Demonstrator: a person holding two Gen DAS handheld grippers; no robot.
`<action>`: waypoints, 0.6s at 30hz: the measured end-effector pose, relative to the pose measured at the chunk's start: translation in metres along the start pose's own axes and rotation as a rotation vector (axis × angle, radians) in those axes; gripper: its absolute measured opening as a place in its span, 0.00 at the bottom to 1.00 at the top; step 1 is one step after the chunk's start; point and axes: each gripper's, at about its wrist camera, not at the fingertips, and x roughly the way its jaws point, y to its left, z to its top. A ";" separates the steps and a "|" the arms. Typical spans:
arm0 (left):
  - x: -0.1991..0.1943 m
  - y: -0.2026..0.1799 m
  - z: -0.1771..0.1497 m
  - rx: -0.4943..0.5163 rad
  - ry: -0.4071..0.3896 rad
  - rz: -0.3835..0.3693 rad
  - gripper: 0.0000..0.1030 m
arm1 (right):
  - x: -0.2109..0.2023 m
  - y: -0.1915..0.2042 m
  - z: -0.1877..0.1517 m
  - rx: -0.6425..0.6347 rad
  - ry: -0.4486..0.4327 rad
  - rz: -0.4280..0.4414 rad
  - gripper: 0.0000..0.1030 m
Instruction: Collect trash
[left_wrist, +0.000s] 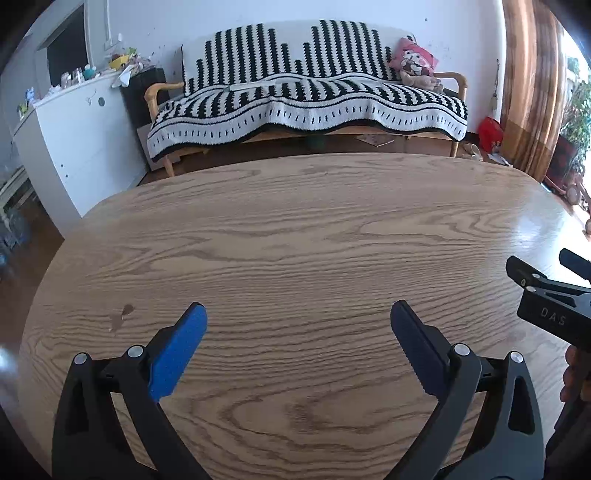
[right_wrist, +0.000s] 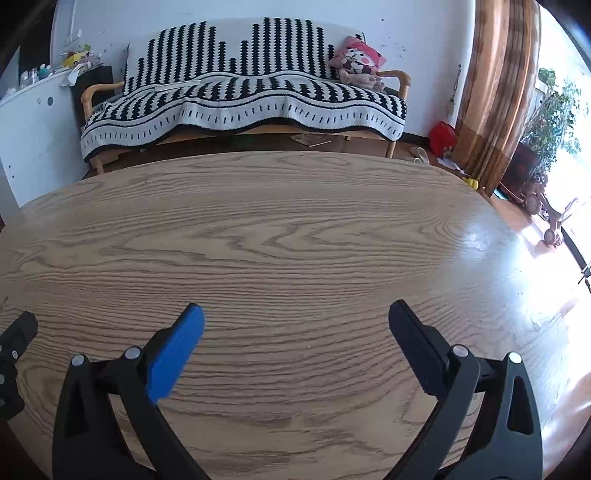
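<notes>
I see bare wood ahead of my left claw (left_wrist: 298, 314) and my right claw (right_wrist: 295, 314); both stand wide apart with nothing between the pads. The desk (left_wrist: 295, 229) offers free passage to its far edge. Sideways, each claw blocks the other. Beyond the edge stands a sofa (right_wrist: 243, 96).
</notes>
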 end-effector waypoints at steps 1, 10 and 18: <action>-0.001 -0.001 0.000 0.007 -0.006 0.001 0.94 | 0.000 0.001 0.000 -0.003 0.001 0.001 0.94; -0.008 0.004 -0.003 -0.027 -0.029 0.003 0.94 | 0.000 0.007 -0.001 -0.022 -0.004 -0.020 0.94; 0.009 0.001 -0.003 -0.001 -0.012 0.029 0.94 | 0.002 0.020 -0.003 -0.093 0.005 -0.009 0.94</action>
